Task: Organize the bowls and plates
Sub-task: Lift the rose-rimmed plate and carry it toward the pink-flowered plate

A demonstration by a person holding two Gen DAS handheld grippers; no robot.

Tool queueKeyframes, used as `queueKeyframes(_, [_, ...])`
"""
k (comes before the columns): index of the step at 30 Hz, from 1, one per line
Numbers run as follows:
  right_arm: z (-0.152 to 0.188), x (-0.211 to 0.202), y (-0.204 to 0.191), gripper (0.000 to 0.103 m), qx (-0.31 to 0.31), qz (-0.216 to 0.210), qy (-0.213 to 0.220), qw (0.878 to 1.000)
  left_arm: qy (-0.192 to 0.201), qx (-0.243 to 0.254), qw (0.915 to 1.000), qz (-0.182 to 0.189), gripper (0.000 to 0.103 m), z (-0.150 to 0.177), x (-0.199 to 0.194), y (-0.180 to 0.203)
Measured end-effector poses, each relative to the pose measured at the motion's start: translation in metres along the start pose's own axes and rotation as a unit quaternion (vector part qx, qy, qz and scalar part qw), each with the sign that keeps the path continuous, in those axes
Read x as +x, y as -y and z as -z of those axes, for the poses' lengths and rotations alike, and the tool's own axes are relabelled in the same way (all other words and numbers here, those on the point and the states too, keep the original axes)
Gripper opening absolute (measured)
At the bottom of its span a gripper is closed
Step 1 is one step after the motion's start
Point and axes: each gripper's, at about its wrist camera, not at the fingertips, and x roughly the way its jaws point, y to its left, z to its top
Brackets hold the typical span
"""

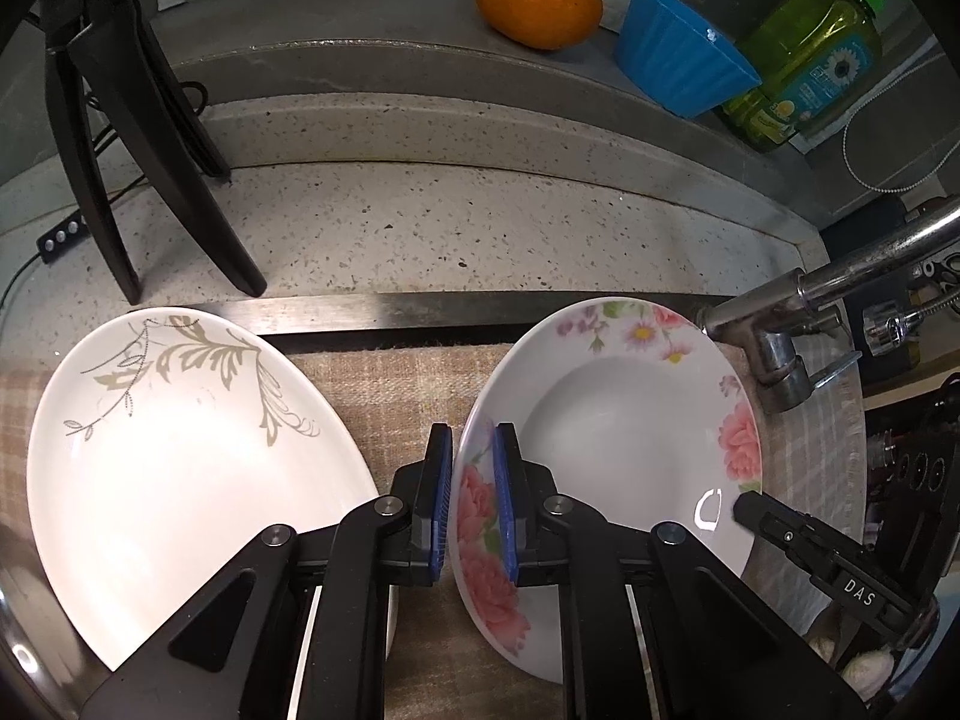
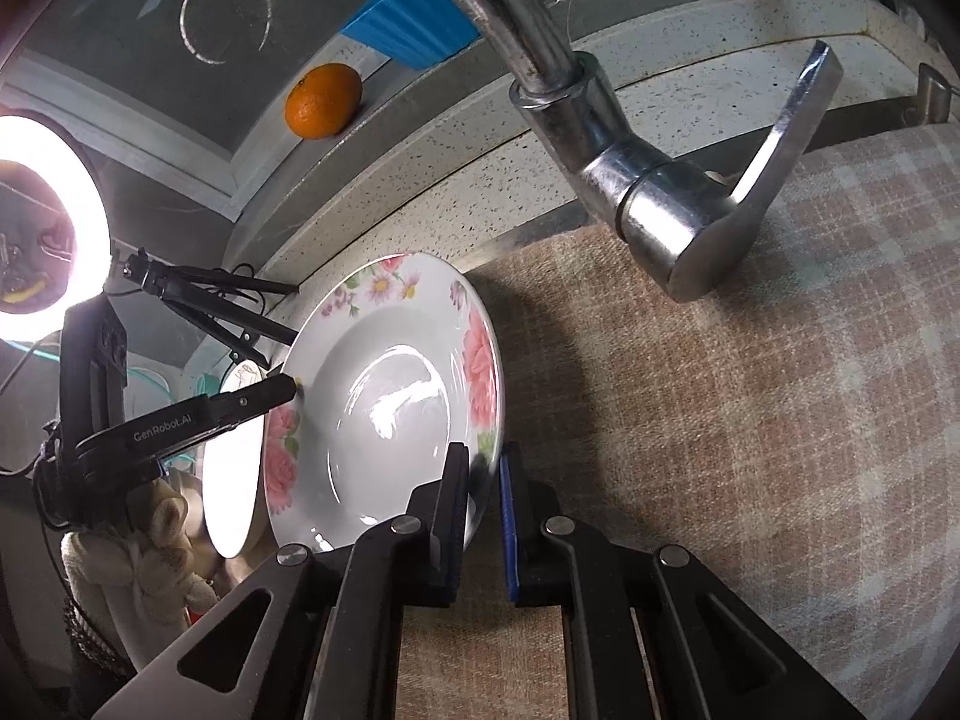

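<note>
A white deep plate with pink flowers (image 1: 624, 420) is lifted and tilted above the checked cloth (image 1: 390, 372). My left gripper (image 1: 474, 450) is shut on its left rim. My right gripper (image 2: 483, 468) is shut on its opposite rim; the plate shows in the right wrist view (image 2: 372, 396) with the left gripper's finger (image 2: 264, 399) at its far edge. A white plate with a grey leaf pattern (image 1: 180, 468) lies to the left on the cloth.
A chrome tap (image 1: 774, 324) stands right behind the flowered plate and looms in the right wrist view (image 2: 654, 198). On the ledge are an orange (image 1: 540, 0), a blue bowl (image 1: 678, 54) and a green soap bottle (image 1: 810, 54). A black tripod (image 1: 138, 156) stands at the left.
</note>
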Motion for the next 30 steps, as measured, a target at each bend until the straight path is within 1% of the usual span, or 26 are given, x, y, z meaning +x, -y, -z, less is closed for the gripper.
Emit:
queueKeyframes(7, [0.003, -0.01, 0.001, 0.009, 0.001, 0.003, 0.006, 1.0, -0.001, -0.005, 1.0, 0.008, 0.012, 0.006, -0.006, 0.004])
queueKeyframes(13, [0.006, -0.019, -0.002, 0.009, -0.004, 0.002, 0.009, 1.0, 0.008, -0.005, 0.9999, 0.012, 0.012, 0.013, -0.02, 0.005])
queueKeyframes(23, [0.023, -0.039, -0.011, 0.009, -0.013, -0.001, 0.017, 1.0, 0.023, -0.006, 0.9995, 0.021, 0.012, 0.03, -0.047, 0.004])
queueKeyframes(30, [0.039, -0.06, -0.025, 0.009, -0.023, -0.003, 0.028, 0.999, 0.037, -0.004, 0.999, 0.024, 0.012, 0.046, -0.071, 0.002])
